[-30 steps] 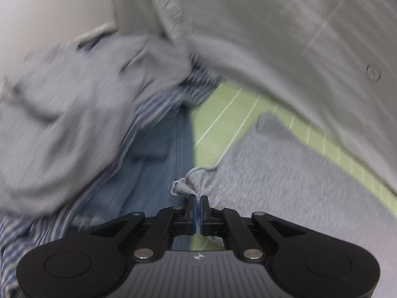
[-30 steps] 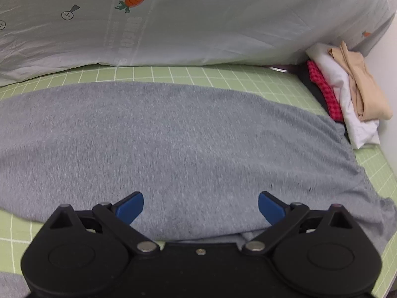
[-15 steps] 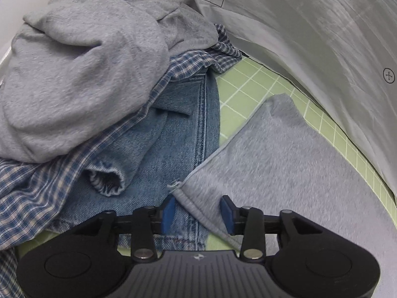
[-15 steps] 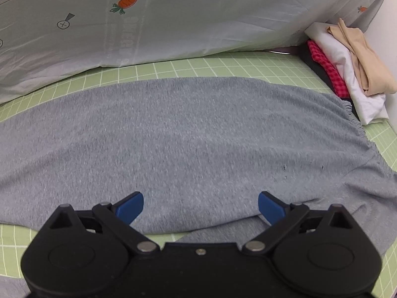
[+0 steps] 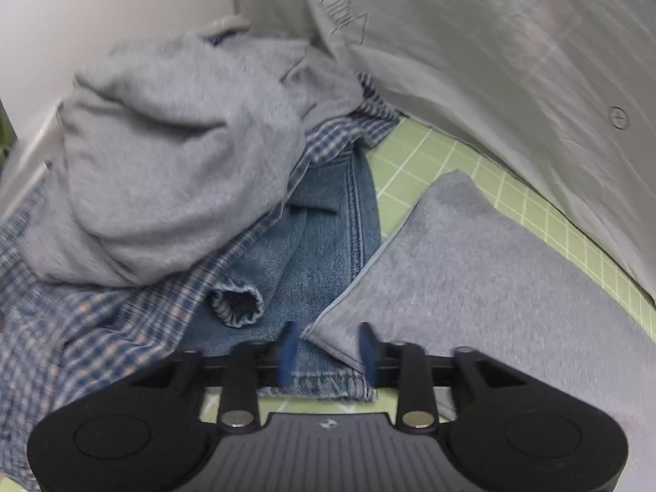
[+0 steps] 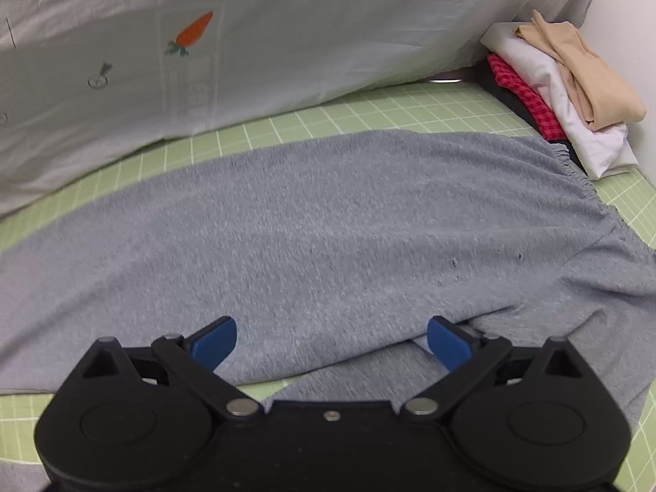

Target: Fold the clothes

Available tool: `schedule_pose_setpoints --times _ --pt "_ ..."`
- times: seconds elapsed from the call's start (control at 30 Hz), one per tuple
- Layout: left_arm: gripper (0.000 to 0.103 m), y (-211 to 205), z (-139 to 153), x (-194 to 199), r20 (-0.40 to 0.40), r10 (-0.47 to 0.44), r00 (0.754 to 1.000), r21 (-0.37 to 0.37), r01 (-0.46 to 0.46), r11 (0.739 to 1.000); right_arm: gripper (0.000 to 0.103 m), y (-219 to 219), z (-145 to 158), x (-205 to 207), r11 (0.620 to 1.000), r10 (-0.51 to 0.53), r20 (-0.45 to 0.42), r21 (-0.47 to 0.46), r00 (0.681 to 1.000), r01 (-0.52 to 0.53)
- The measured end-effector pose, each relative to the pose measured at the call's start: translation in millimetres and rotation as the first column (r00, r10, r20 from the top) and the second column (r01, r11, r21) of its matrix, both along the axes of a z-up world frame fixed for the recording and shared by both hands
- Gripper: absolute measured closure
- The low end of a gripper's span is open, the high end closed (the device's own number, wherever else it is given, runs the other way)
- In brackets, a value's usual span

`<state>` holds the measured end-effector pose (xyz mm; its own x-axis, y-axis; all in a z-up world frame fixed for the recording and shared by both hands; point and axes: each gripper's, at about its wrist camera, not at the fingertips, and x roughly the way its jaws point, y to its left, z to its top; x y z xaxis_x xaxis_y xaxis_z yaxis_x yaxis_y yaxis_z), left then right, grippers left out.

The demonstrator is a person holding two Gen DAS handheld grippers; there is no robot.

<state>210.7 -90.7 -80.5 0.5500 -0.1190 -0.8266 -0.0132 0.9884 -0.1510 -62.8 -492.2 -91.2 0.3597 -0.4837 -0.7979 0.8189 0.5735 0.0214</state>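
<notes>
Grey sweatpants [image 6: 320,238] lie spread flat on the green grid mat [image 6: 369,110], elastic waistband to the right. One leg end shows in the left wrist view [image 5: 484,262]. My left gripper [image 5: 326,348] is open, its jaws standing on either side of the leg's hem corner without holding it. My right gripper [image 6: 332,338] is wide open and empty, low over the near edge of the pants.
A pile of unfolded clothes sits at the left: a grey sweatshirt [image 5: 172,172], a blue plaid shirt [image 5: 98,328] and jeans [image 5: 320,238]. A white carrot-print sheet [image 6: 246,41] runs along the back. Folded clothes [image 6: 566,94] are stacked at the far right.
My left gripper was shut on the grey hem corner; it has opened, let the corner drop onto the mat, and drawn back a little. My right gripper stayed open and shifted slightly.
</notes>
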Motion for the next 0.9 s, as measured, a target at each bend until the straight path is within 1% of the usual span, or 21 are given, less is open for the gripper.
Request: schedule_pose_setpoints --times 0.03,0.07,0.13,0.2,0.23,0.37,0.43,0.53,0.6,0.67,0.8,0.9 --pt "0.045 -2 6 -10 0.012 -0.015 1.000 -0.002 0.015 1.000 0.001 1 3 -6 1.000 -0.001 0.021 -0.002 1.000 0.001" --pt "0.042 -4 12 -19 0.025 -0.029 0.999 -0.003 0.029 1.000 0.000 3 7 -16 1.000 -0.001 0.044 -0.005 0.999 0.001" --pt "0.031 -8 25 -38 0.050 -0.058 0.997 -0.005 0.058 0.998 0.000 6 15 -35 1.000 0.001 0.081 -0.012 0.997 0.000" --pt "0.028 -13 37 -58 0.075 -0.086 0.993 -0.007 0.087 0.996 0.000 8 19 -59 1.000 0.001 0.100 -0.017 0.995 0.001" --pt "0.027 -18 40 -69 0.074 -0.105 0.992 -0.011 0.106 0.994 0.000 8 20 -72 1.000 0.000 0.107 -0.019 0.994 0.002" --pt "0.024 -44 40 -128 0.039 -0.177 0.984 -0.038 0.178 0.983 0.000 1 17 -130 0.999 -0.042 0.143 0.032 0.989 0.038" --pt "0.021 -57 38 -162 0.024 -0.204 0.979 -0.040 0.205 0.978 0.000 -5 15 -160 0.996 -0.077 0.141 0.044 0.987 0.072" --pt "0.021 -77 35 -207 0.003 -0.233 0.973 -0.055 0.232 0.971 0.000 -22 11 -198 0.991 -0.120 0.111 0.067 0.986 0.113" --pt "0.019 -90 34 -233 0.000 -0.252 0.968 -0.063 0.252 0.966 0.000 -32 10 -221 0.990 -0.134 0.126 0.067 0.983 0.126" --pt "0.018 -106 32 -259 0.002 -0.275 0.962 -0.054 0.274 0.960 0.000 -46 8 -244 0.987 -0.148 0.140 0.076 0.979 0.138" --pt "0.018 -132 29 -297 0.001 -0.294 0.956 -0.034 0.294 0.955 0.000 -75 -1 -281 0.983 -0.170 0.140 0.098 0.975 0.157" --pt "0.017 -147 27 -321 -0.008 -0.281 0.960 -0.028 0.281 0.959 0.000 -103 -15 -305 0.974 -0.193 0.128 0.150 0.973 0.173"
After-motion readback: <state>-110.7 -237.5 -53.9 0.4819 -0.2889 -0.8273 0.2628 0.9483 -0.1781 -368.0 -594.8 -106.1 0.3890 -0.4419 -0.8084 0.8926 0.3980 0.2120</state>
